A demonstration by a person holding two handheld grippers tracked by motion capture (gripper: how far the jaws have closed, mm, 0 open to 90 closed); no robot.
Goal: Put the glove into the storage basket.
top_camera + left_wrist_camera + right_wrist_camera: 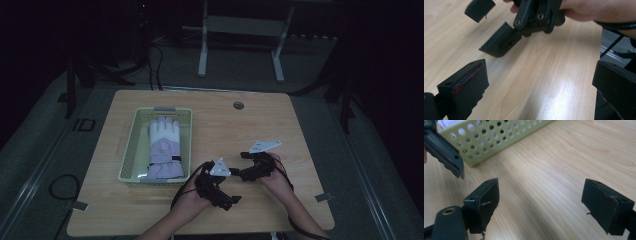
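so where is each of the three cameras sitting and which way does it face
High view: above the person's side, looking forward and down on the wooden table, the green basket holding a white glove; forearms, left gripper, right gripper.
Left gripper view: on the left gripper, open jaws, facing the right gripper.
Right gripper view: on the right gripper, open jaws, facing the basket.
Shared: each gripper view catches the other gripper.

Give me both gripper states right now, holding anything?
Left gripper: open, jaws wide apart, nothing between them, above bare table.
Right gripper: open, jaws wide apart, nothing held, pointing toward the basket.
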